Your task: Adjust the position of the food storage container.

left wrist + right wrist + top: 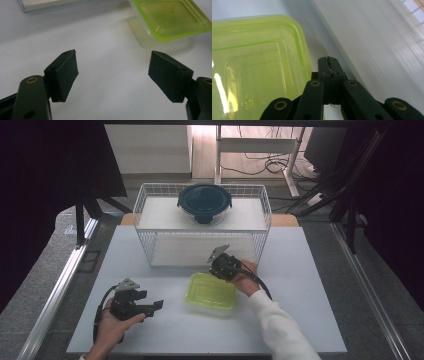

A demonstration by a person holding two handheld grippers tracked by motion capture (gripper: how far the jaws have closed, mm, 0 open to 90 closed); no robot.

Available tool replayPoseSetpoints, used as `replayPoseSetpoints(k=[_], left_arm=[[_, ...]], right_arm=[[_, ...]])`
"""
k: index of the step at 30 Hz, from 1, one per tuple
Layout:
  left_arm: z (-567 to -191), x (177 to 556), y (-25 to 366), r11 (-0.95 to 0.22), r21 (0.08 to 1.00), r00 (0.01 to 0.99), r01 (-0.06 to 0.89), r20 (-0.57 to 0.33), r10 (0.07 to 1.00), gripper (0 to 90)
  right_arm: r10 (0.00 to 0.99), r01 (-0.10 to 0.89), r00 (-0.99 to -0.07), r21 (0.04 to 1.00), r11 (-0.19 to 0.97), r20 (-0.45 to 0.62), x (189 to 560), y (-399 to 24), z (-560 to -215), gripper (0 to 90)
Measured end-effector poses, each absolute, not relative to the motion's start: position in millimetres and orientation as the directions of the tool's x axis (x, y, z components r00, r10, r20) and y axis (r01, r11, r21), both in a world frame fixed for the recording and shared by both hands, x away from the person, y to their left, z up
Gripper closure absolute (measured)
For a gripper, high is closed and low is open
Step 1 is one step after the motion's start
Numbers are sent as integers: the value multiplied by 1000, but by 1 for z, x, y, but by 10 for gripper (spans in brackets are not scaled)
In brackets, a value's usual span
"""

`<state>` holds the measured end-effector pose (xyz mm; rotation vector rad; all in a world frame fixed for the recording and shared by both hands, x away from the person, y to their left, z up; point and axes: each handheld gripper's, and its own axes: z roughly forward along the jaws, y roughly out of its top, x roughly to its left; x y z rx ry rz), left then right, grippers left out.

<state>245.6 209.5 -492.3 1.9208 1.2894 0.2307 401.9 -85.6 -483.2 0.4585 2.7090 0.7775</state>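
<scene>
Nearest the person, the left gripper [156,306] rests low over the white table [310,320] at the near left, held in a hand [112,327] that comes in from the bottom edge; in the left gripper view its two black jaws stand wide apart with bare table between them and nothing in their grasp. Just beyond and to the right lies a lime-green lidded plastic container [211,291], flat on the table with its lid on, about midway across the near half; the left gripper view shows it ahead of the jaws and well clear of them [170,18]. At the container's far right corner sits the right gripper [329,65], held by a hand [246,279] in a white sleeve [280,327]; its jaws are pressed fully together with nothing between them, and their tips hang just beside the container's lid edge [262,62], though contact cannot be made out. Farther back stands a white wire basket [145,202] with a shelf inside, and on that shelf rests a round dark-lidded container [204,202], well apart from both grippers.
</scene>
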Motion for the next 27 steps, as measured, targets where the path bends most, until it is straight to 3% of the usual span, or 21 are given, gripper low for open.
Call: replayPoseSetpoints(k=[27], left_arm=[[-492,248,217,-140,691,448,709,-287,847,231]], right_arm=[[237,125,-961,547,828,-139,375,-65,-485,891]])
